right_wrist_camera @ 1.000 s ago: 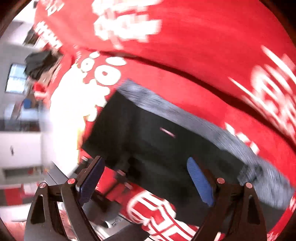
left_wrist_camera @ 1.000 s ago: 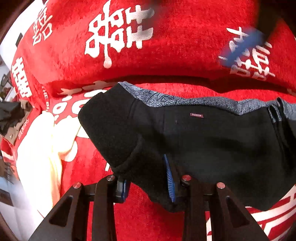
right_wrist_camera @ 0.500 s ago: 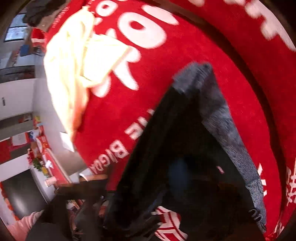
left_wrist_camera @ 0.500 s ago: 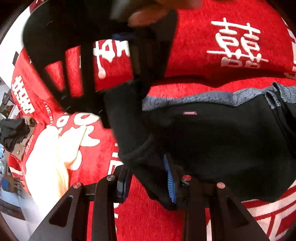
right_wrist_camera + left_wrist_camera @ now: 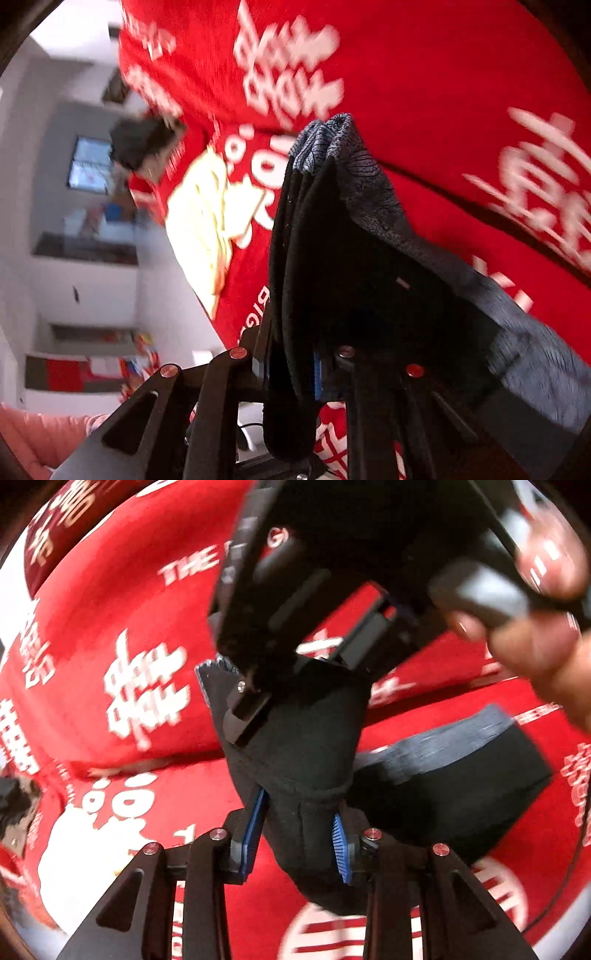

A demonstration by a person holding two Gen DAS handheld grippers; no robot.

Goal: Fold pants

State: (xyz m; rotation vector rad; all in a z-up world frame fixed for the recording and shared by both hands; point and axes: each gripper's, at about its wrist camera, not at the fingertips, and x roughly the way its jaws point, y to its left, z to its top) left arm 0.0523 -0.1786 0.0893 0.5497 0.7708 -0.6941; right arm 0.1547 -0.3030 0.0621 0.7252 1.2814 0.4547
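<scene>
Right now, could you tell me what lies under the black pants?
Under the black pants, held by the left gripper and right gripper, lies the red printed cloth. What it covers, and directly beneath the fabric, is hidden.

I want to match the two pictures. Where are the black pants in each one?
Left wrist view: the black pants hang in the middle, pinched in the left tool, with the right tool gripping them higher up.
Right wrist view: the pants fill the middle and lower right, pinched in the right tool.
Shared landmark: the pale yellow cloth on the red blanket.
</scene>
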